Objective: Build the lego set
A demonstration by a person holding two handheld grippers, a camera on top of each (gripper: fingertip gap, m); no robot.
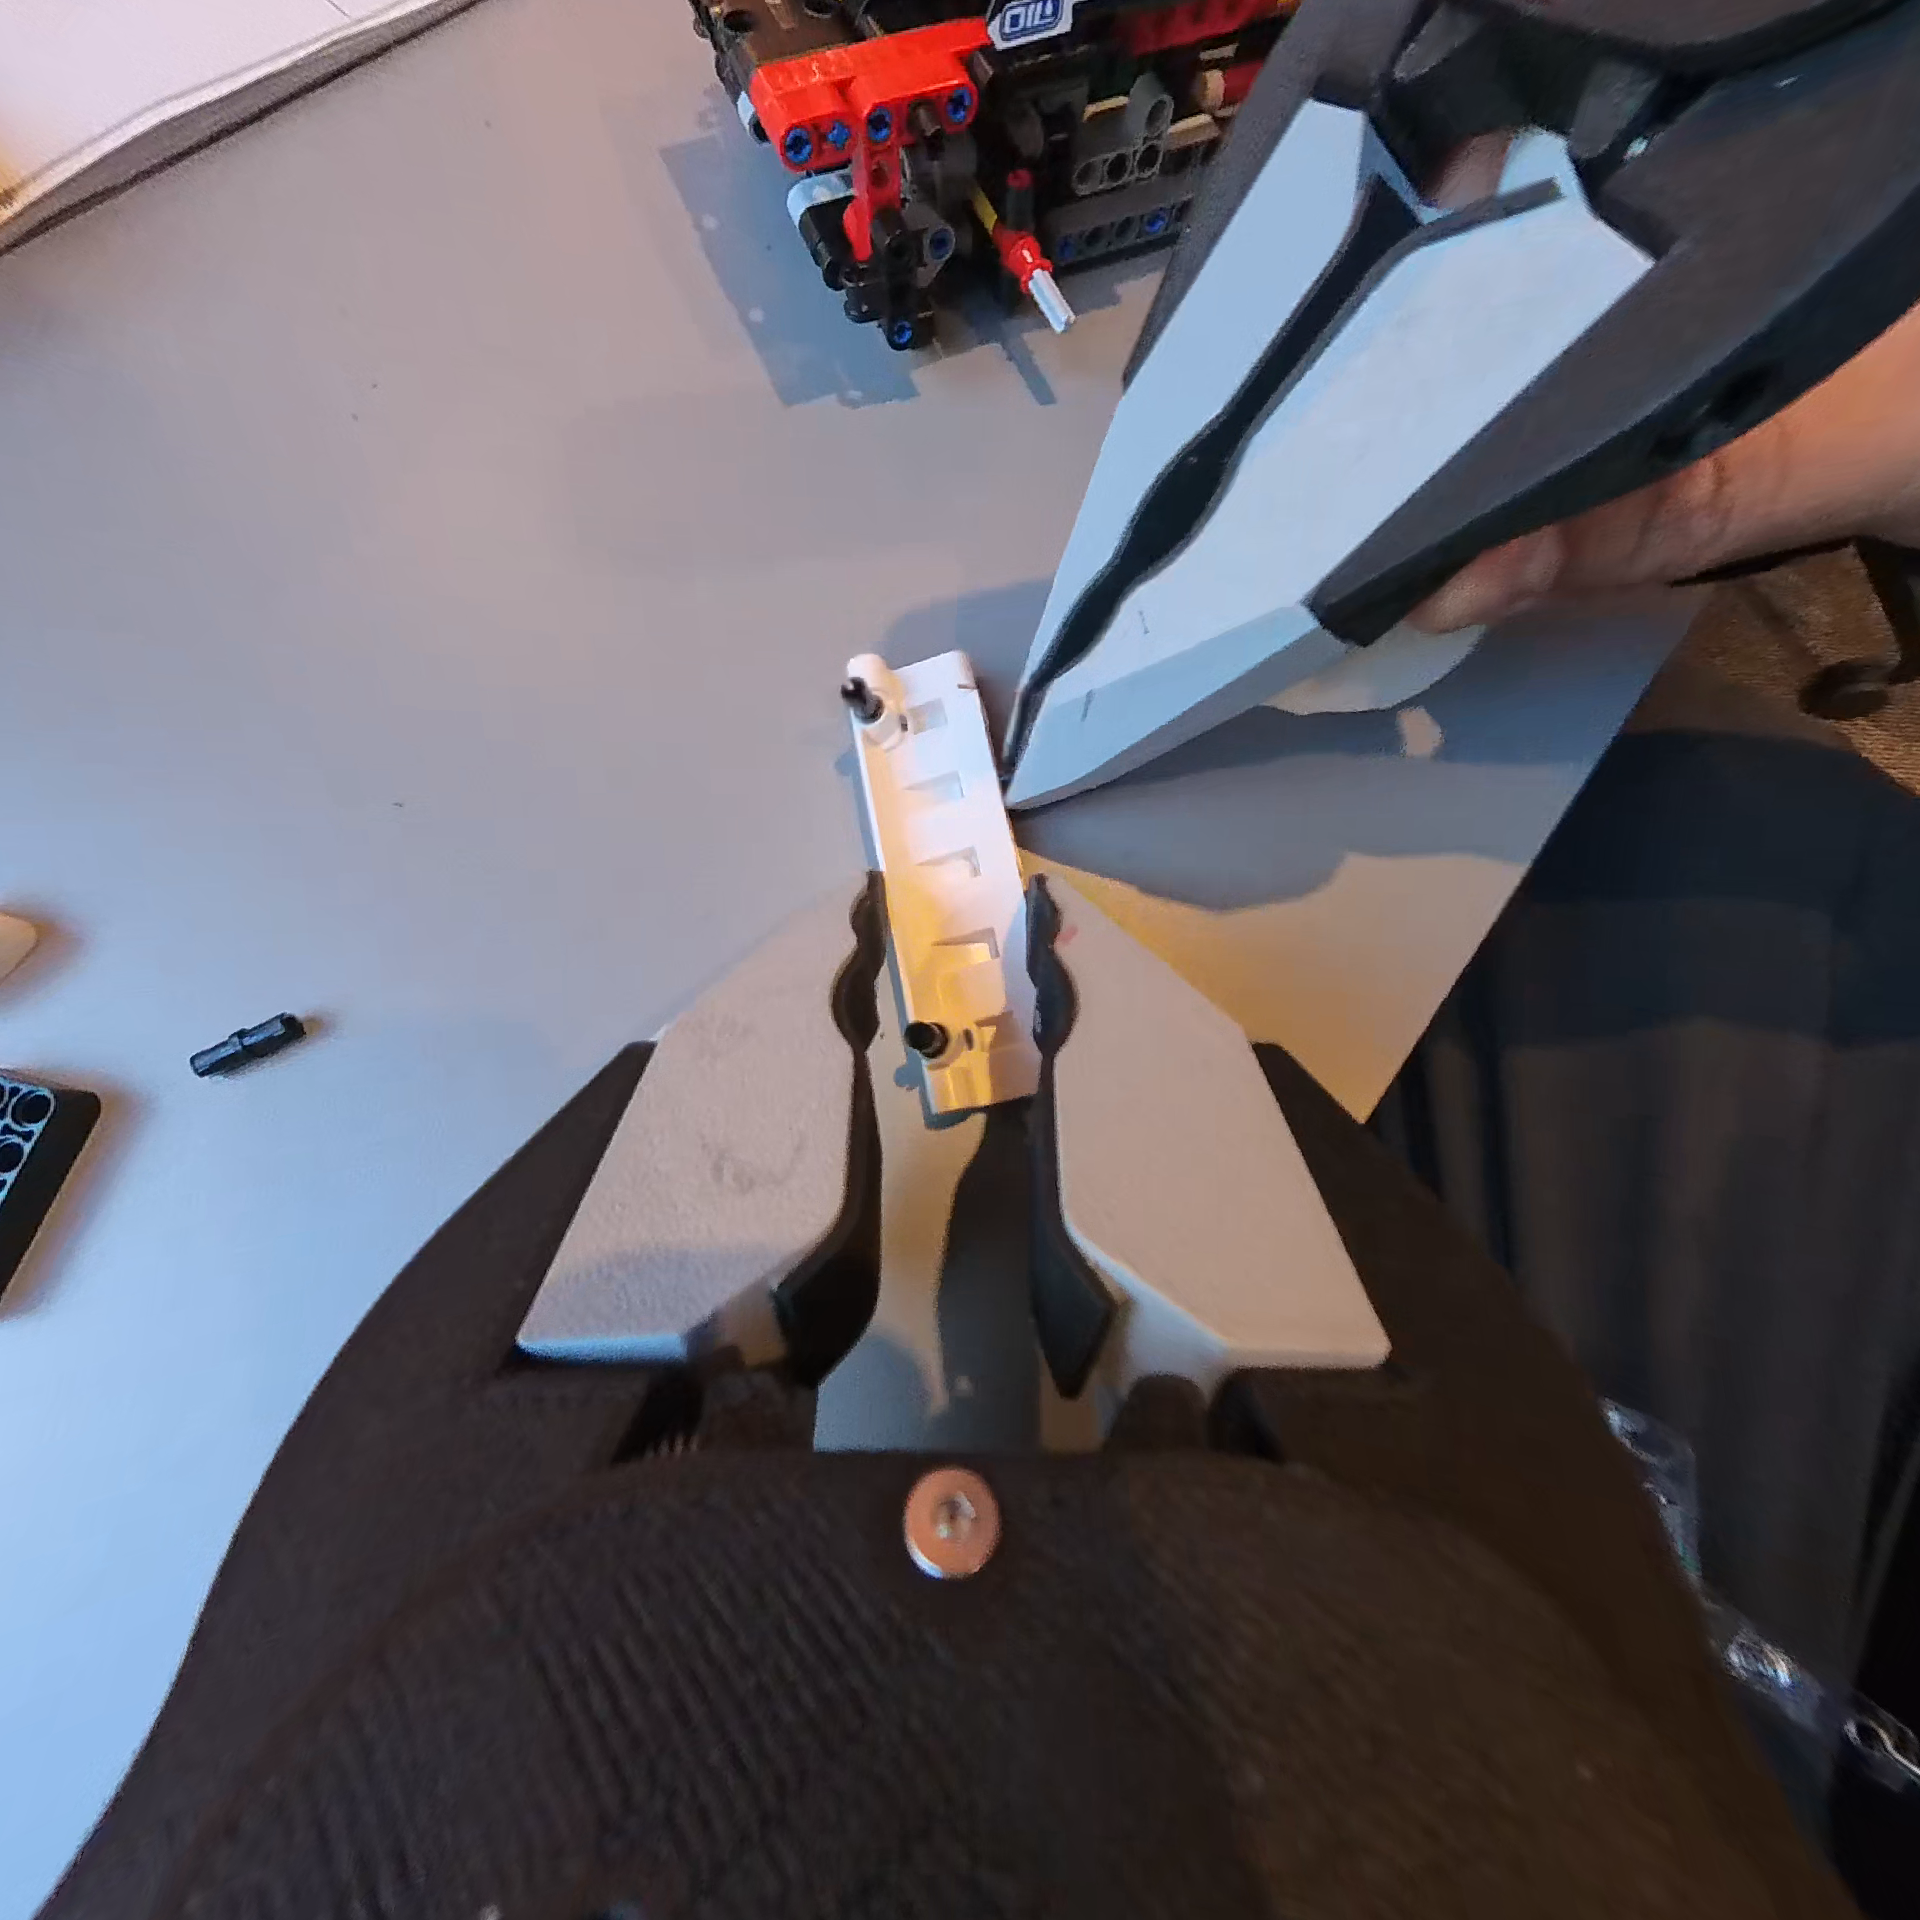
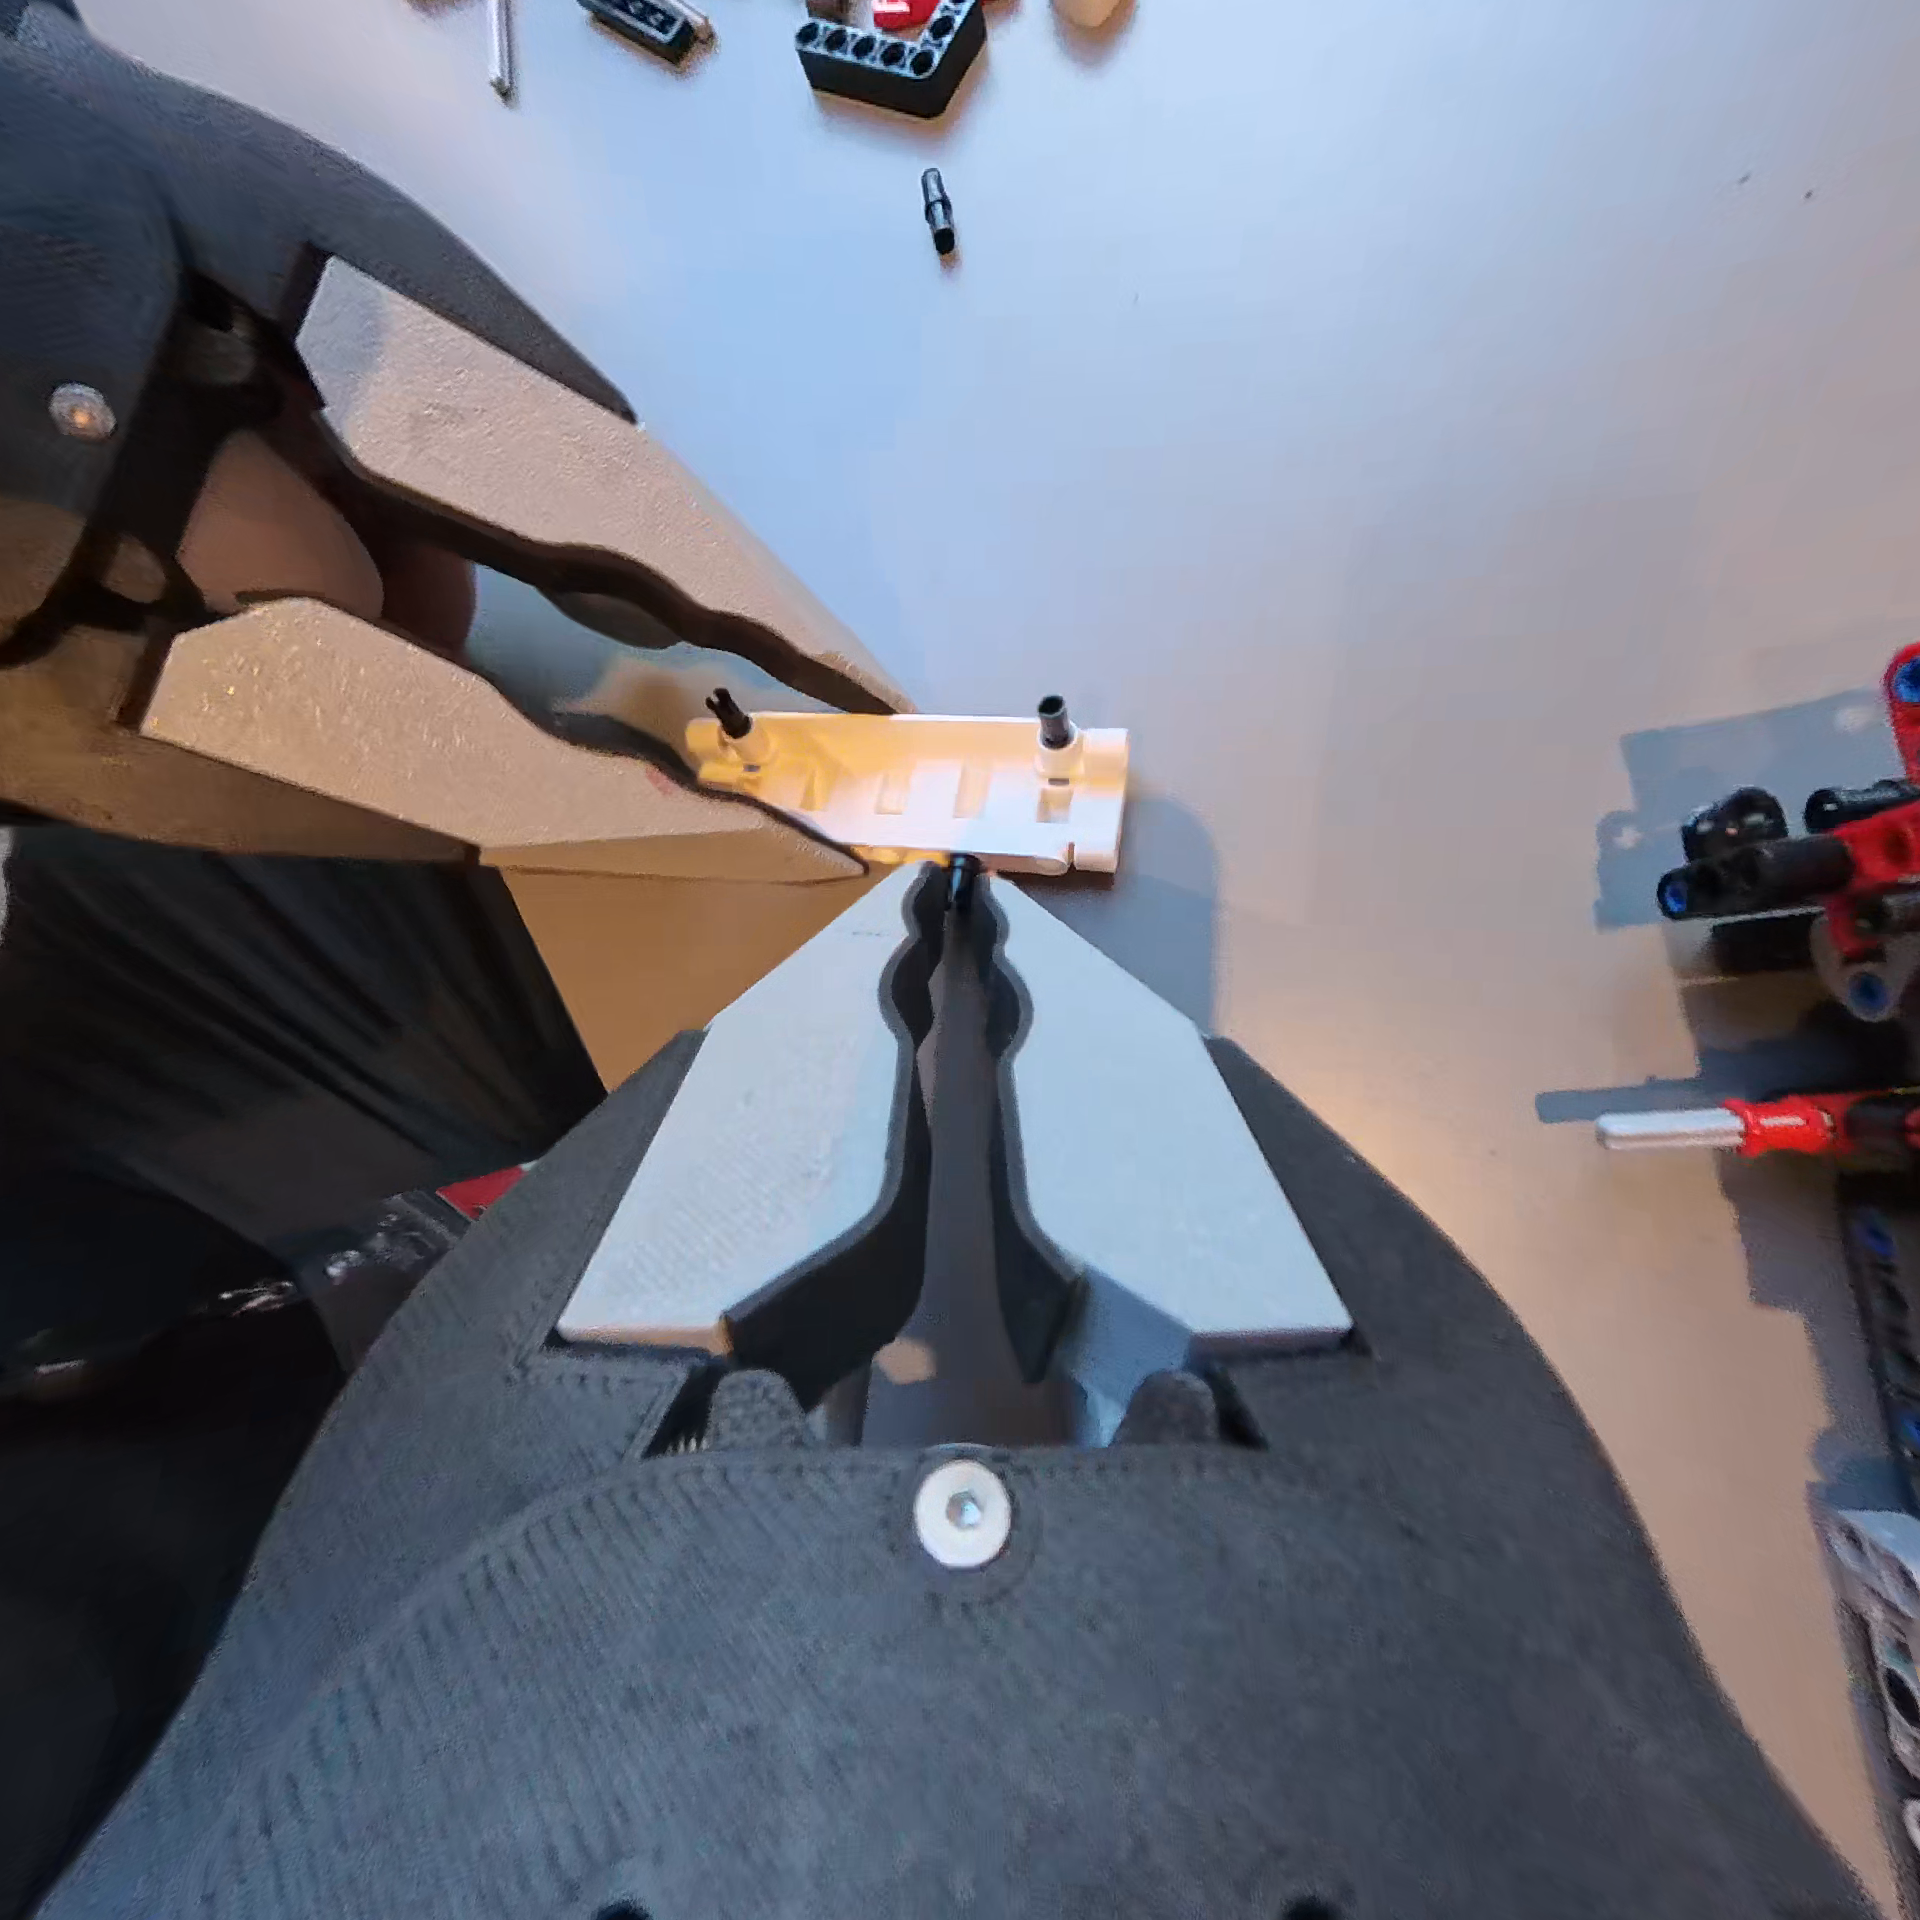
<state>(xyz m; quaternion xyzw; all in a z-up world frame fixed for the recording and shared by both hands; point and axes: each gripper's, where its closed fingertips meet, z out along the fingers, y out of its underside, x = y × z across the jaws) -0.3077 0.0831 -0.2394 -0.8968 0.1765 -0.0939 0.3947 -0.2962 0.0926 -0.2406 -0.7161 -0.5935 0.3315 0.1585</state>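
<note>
My left gripper [image 1: 954, 914] is shut on a white Lego panel [image 1: 940, 821] and holds its near end just above the grey table. Two black pins [image 1: 862, 698] [image 1: 924, 1039] stand in the panel. My right gripper [image 2: 956, 883] is shut on a third black pin [image 2: 961, 881], whose tip is against the panel's long near edge [image 2: 997, 831]. In the left wrist view the right gripper [image 1: 1023, 727] comes in from the upper right, its tips at the panel's side. In the right wrist view the left gripper [image 2: 873, 779] grips the panel from the left.
The red and black Lego model [image 1: 935, 156] stands on a grey plate [image 1: 790, 312] at the back; it also shows at the right wrist view's right edge [image 2: 1818, 883]. A loose black pin [image 1: 249, 1042] [image 2: 938, 213] and a black frame piece [image 2: 894, 52] lie on the table.
</note>
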